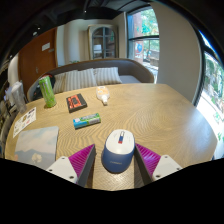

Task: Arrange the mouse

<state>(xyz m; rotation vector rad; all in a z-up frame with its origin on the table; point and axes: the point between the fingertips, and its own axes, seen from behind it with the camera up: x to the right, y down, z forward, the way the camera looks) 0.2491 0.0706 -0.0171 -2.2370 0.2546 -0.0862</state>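
Observation:
A blue and white computer mouse (117, 150) rests on the round wooden table (160, 115), between my two fingers. My gripper (115, 162) is open. The left pad (80, 160) stands a small gap off the mouse's side. The right pad (148, 157) is at or almost at its other side. The mouse's rear end is hidden below the fingers.
Beyond the mouse lie a teal box (87, 120), a dark flat case (76, 101), a green bottle (46, 90) and a small white cup (103, 97). Papers (38, 146) lie to the left. A sofa (100, 75) stands behind the table.

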